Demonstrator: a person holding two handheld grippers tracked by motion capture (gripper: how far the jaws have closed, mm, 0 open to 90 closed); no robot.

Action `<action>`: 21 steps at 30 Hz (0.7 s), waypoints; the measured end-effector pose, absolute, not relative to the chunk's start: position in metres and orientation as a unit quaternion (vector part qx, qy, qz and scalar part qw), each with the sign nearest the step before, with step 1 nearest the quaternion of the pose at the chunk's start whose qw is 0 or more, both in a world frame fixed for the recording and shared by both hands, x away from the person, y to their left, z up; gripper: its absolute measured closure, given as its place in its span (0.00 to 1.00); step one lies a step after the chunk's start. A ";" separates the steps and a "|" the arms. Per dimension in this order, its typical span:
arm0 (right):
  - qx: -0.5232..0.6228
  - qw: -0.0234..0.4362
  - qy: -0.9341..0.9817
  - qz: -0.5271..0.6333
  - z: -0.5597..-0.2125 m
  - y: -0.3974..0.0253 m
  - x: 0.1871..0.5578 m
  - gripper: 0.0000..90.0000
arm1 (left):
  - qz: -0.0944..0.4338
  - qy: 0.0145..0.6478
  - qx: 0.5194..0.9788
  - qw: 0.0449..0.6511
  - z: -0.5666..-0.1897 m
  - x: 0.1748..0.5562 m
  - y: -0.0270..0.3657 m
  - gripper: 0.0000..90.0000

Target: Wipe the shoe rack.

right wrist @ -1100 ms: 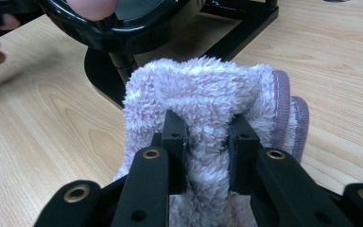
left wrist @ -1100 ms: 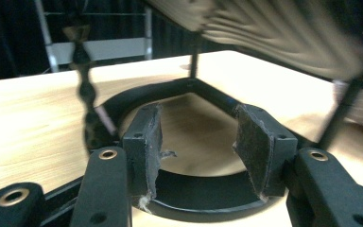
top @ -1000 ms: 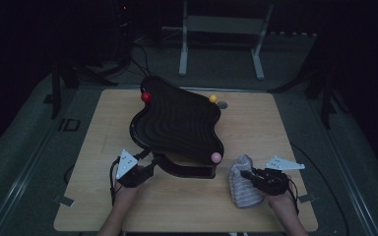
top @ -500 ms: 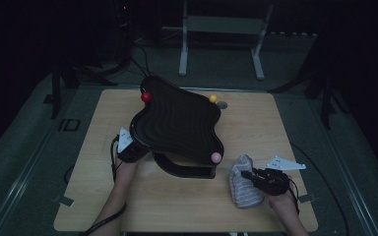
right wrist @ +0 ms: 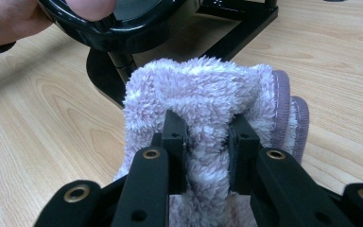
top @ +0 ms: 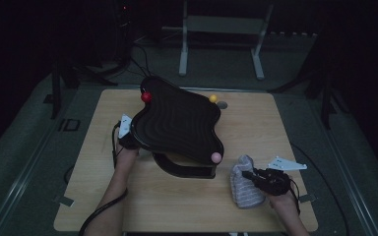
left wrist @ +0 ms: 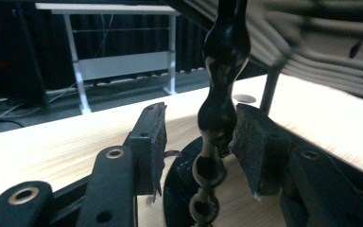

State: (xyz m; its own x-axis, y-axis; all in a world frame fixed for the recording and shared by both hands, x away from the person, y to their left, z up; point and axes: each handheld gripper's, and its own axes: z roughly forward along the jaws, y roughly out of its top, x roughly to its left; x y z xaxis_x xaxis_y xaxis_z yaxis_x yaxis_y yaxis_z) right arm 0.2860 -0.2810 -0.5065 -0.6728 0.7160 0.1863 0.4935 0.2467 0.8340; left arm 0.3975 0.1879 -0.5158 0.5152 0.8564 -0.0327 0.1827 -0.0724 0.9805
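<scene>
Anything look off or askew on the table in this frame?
The black wavy tray sits tilted on its stand, its far end raised. The left gripper straddles its rim. The cloth lies bunched in the right gripper.

Item count, one table (top: 128,206): one black wavy-topped tray (top: 177,123) on one black stand (top: 184,169); three small balls on the tray rim, namely one red ball (top: 146,97), one yellow ball (top: 213,99) and one pink ball (top: 216,157); one fluffy lilac cloth (top: 243,182); two grippers, one left gripper (top: 126,132) and one right gripper (top: 256,176); one white frame (top: 221,29) behind the table
</scene>
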 end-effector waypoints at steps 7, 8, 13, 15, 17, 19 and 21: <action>0.390 0.116 0.780 0.476 -0.507 -0.282 0.287 0.82 | 0.300 0.390 0.671 0.555 -0.514 0.403 0.184 0.83; 0.390 0.116 0.780 0.476 -0.507 -0.282 0.287 0.82 | 0.300 0.392 0.669 0.556 -0.514 0.403 0.184 0.83; 0.390 0.116 0.780 0.476 -0.507 -0.283 0.286 0.82 | 0.300 0.392 0.670 0.554 -0.514 0.399 0.184 0.83; 0.390 0.116 0.780 0.476 -0.506 -0.283 0.286 0.82 | 0.297 0.393 0.667 0.559 -0.515 0.397 0.185 0.83; 0.390 0.117 0.780 0.476 -0.506 -0.283 0.286 0.82 | 0.297 0.393 0.666 0.560 -0.515 0.395 0.185 0.83; 0.389 0.118 0.779 0.477 -0.506 -0.283 0.286 0.82 | 0.295 0.393 0.665 0.562 -0.515 0.391 0.186 0.83; 0.389 0.119 0.779 0.476 -0.506 -0.283 0.286 0.82 | 0.296 0.391 0.667 0.561 -0.515 0.387 0.187 0.83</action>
State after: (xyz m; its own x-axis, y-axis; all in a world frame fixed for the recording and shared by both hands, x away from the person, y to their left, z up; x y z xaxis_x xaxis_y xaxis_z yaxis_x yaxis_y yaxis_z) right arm 0.2860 -0.2828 -0.5057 -0.6687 0.7199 0.1861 0.4940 0.2430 0.8348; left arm 0.3871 0.1873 -0.5151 0.5193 0.8535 -0.0441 0.1901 -0.0651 0.9796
